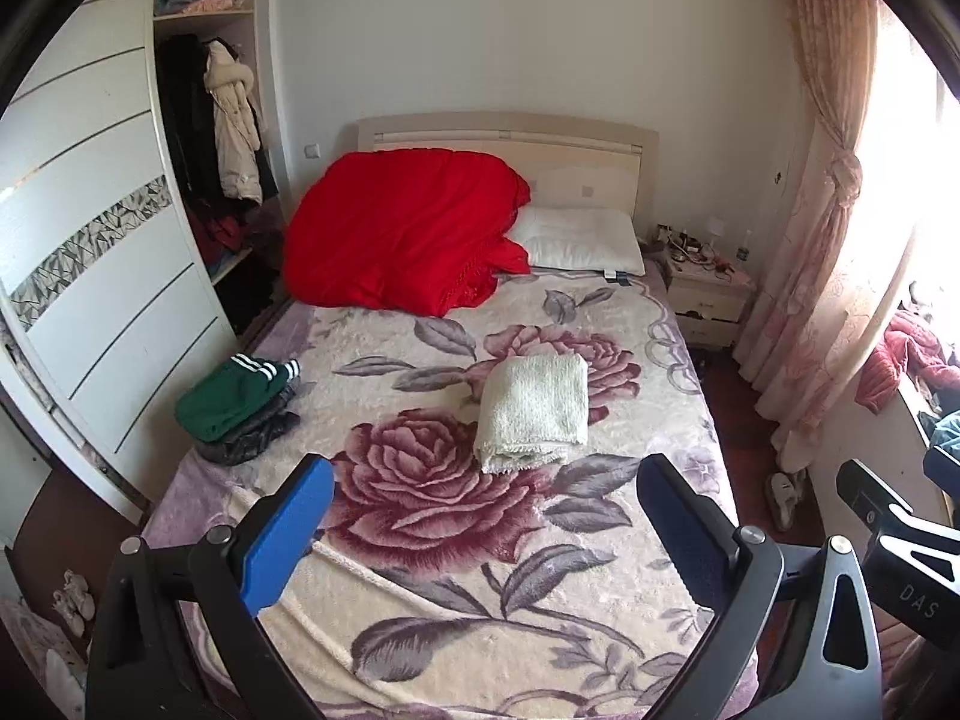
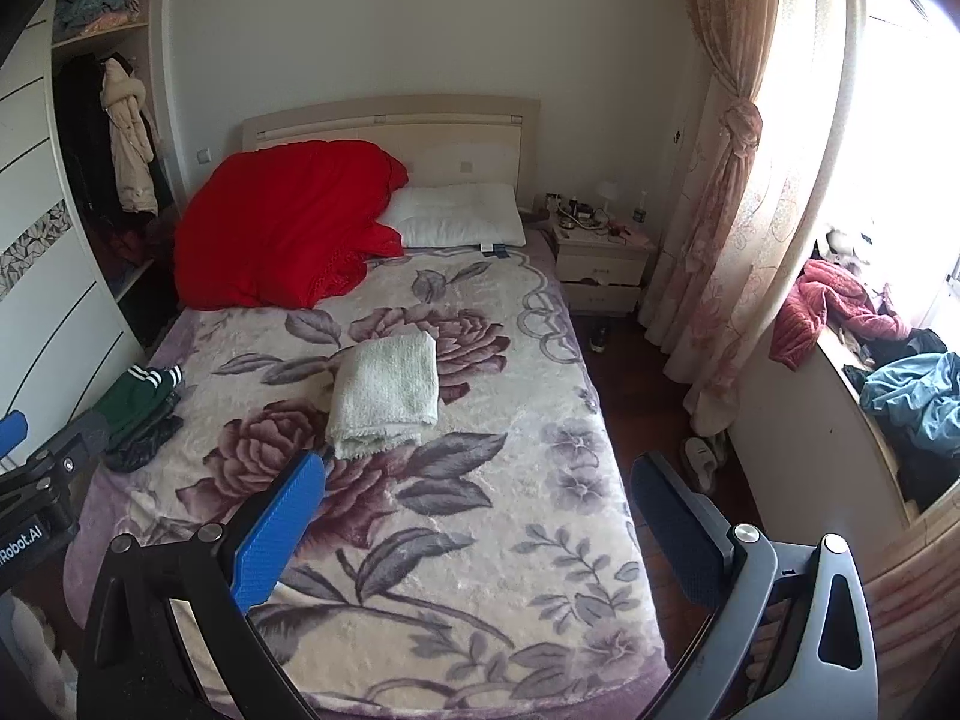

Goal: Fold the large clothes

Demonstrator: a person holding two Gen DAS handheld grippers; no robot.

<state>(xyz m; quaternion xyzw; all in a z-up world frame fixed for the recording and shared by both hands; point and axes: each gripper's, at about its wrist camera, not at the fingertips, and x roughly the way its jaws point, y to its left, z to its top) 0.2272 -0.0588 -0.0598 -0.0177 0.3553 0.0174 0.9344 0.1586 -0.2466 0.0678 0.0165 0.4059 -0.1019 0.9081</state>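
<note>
Both grippers open and empty above the foot of the bed; cream garment lies folded mid-frame.

Left gripper (image 1: 483, 534) and right gripper (image 2: 477, 525) hang wide open, nothing between the blue pads, well short of the folded cream knit (image 1: 534, 411), which rests on the floral blanket (image 1: 456, 612) at centre frame. A green-and-dark clothes stack (image 1: 240, 405) sits at the bed's left edge; a red quilt (image 1: 396, 228) is heaped upper left by the pillow (image 1: 579, 237). The knit looks soft, thick and limp (likely to sag and unroll if lifted by one corner), light rather than heavy. Best hold, I judge: both near corners of the fringed lower edge, one per gripper.
</note>
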